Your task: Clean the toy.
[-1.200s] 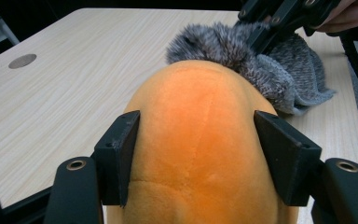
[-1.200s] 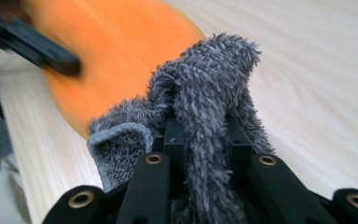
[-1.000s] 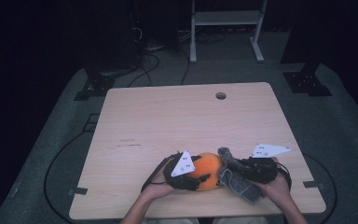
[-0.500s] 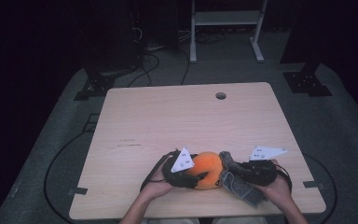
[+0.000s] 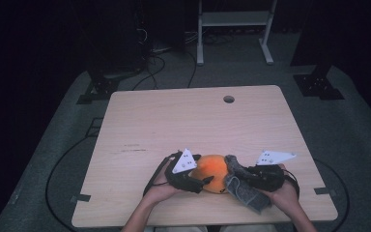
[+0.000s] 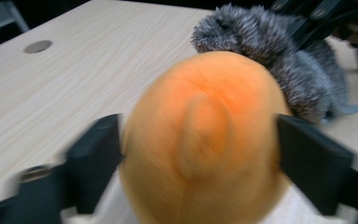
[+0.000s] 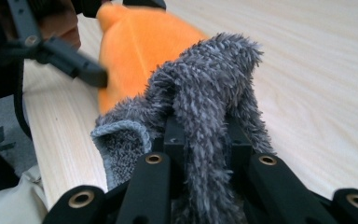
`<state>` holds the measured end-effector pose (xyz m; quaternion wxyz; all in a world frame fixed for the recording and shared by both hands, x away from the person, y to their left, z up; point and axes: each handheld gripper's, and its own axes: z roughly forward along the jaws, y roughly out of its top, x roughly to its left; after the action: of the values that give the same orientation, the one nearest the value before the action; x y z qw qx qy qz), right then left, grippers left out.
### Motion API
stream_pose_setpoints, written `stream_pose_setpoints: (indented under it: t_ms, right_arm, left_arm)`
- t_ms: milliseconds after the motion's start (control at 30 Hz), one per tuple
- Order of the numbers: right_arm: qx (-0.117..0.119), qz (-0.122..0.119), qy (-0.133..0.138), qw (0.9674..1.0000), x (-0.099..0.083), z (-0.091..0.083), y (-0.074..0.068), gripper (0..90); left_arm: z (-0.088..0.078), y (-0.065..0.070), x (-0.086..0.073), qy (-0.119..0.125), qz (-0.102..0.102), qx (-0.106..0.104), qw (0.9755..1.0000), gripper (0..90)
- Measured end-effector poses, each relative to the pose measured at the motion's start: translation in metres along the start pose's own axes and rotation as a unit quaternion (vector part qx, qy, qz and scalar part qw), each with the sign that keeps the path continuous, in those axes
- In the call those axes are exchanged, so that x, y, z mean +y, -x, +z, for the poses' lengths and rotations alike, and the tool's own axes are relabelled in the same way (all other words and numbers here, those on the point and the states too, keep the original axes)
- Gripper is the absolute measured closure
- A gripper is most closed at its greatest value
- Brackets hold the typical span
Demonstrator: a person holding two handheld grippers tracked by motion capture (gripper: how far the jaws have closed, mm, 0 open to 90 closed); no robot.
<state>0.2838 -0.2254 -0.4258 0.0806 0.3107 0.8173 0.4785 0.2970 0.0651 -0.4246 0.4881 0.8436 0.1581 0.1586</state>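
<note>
An orange soft cloth thing [image 5: 213,170] lies near the table's front edge, bunched into a rounded lump. My left gripper [image 5: 202,181] straddles it from the left. In the left gripper view the orange thing [image 6: 200,116] spans the whole gap and touches both jaws. The jaws of the left gripper [image 6: 198,156] have just been opening with it still between them. A grey fuzzy cloth [image 5: 245,192] lies against the orange thing's right side. My right gripper [image 5: 244,177] is shut on it. The grey cloth [image 7: 205,88] is pinched and draped over the right gripper [image 7: 200,137].
The light wooden table [image 5: 183,121] has a round cable hole [image 5: 229,99] near its far edge. Dark floor with cables and a white metal stand [image 5: 232,29] lie beyond the table. The person's hands rest at the front edge.
</note>
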Motion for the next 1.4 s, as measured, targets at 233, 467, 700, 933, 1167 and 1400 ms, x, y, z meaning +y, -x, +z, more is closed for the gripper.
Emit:
stream_pose_setpoints:
  t_ms: [233,467,700,933,1167,1400]
  right_arm:
    - [0.008,-0.047,0.044,0.9979,0.028,-0.020,-0.025,75.3]
    - [-0.004,-0.060,-0.001,0.9982,0.019,-0.005,-0.021,75.1]
    - [0.008,-0.067,0.029,0.9973,0.031,-0.010,-0.034,75.4]
    - [0.008,-0.065,0.015,0.9977,0.025,0.003,-0.031,75.5]
    - [-0.002,-0.018,0.005,0.9998,0.006,0.003,-0.011,75.4]
    - [-0.011,-0.048,-0.001,0.9988,0.009,0.006,-0.020,75.2]
  left_arm:
    - [0.003,0.019,0.005,0.007,0.081,0.001,0.9967,32.8]
    - [0.003,0.020,0.003,0.000,0.084,0.002,0.9964,33.2]
    - [0.009,0.028,0.002,0.011,0.109,-0.005,0.9940,33.8]
    - [0.002,0.019,-0.003,-0.022,0.099,-0.002,0.9948,34.0]
    - [-0.010,-0.003,-0.011,-0.034,0.034,-0.038,0.9981,30.0]
    - [-0.007,-0.011,0.000,-0.013,-0.047,-0.043,0.9979,18.5]
